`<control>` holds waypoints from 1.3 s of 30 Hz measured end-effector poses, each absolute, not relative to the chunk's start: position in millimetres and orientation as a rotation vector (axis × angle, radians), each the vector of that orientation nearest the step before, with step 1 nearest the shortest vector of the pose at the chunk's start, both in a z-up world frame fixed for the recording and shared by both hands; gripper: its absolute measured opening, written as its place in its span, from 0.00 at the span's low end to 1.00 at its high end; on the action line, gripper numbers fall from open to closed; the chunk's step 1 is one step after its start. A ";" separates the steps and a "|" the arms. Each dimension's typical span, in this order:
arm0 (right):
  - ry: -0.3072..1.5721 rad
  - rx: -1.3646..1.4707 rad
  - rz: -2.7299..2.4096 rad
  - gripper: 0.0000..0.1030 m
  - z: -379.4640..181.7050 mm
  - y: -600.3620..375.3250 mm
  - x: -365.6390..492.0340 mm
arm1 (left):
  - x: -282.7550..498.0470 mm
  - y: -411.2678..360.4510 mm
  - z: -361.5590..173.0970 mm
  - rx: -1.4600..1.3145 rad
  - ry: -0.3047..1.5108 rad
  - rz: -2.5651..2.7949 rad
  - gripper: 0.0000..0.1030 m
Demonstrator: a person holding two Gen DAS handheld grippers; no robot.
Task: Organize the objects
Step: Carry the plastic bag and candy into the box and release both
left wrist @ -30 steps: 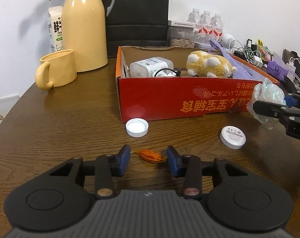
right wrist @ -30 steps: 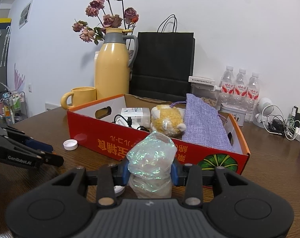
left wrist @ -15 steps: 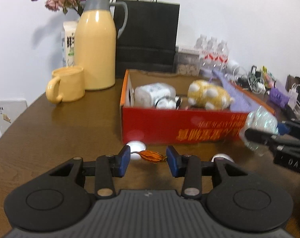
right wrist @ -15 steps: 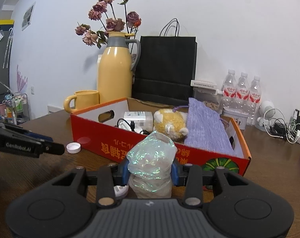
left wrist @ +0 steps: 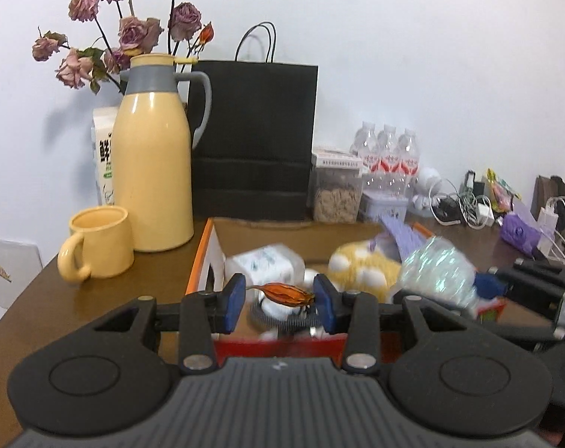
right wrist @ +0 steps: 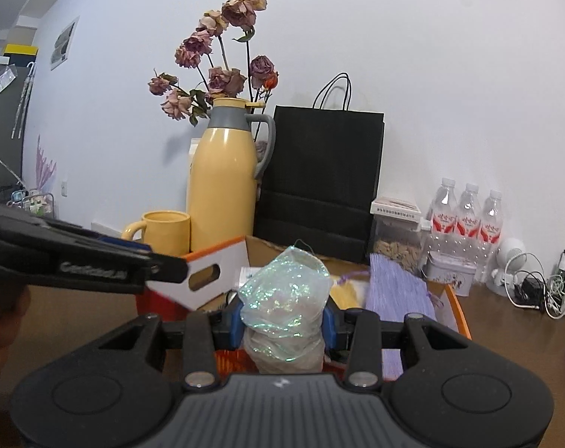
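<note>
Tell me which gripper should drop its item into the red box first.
Left, probably. The left gripper already holds the dried orange pod over the open red box, above its contents. The right gripper, shut on the iridescent bag, looks nearer the box's front edge.

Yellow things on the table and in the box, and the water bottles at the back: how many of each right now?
Yellow flask: 1
Yellow mug: 1
Yellow plush, in the box: 1
Water bottles: 3
Total: 6
</note>
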State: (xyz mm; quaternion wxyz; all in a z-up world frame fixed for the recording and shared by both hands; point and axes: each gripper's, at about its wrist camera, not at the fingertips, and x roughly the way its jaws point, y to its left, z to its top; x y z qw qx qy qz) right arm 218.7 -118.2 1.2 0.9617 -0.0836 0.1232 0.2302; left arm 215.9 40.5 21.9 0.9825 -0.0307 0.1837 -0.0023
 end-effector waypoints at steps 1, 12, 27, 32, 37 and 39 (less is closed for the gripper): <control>0.250 -0.170 0.466 0.37 2.1 -115.6 223.1 | 220.4 40.7 23.8 -0.065 0.364 -0.003 0.40; 0.245 -0.159 0.449 0.37 8.2 -87.6 275.7 | 273.4 49.3 33.3 -0.102 0.328 0.043 0.40; 0.301 -0.133 0.455 0.37 -10.5 -87.9 301.3 | 290.0 46.8 17.4 -0.092 0.351 0.045 0.40; 0.304 -0.139 0.455 0.45 -10.0 -86.9 300.9 | 288.4 44.7 16.9 -0.089 0.341 0.027 0.40; 0.312 -0.121 0.429 0.92 -11.9 -91.6 300.5 | 284.2 42.6 15.7 -0.077 0.343 0.045 1.00; 0.309 -0.116 0.423 1.00 -11.0 -93.6 298.5 | 281.2 41.5 16.1 -0.076 0.327 0.055 1.00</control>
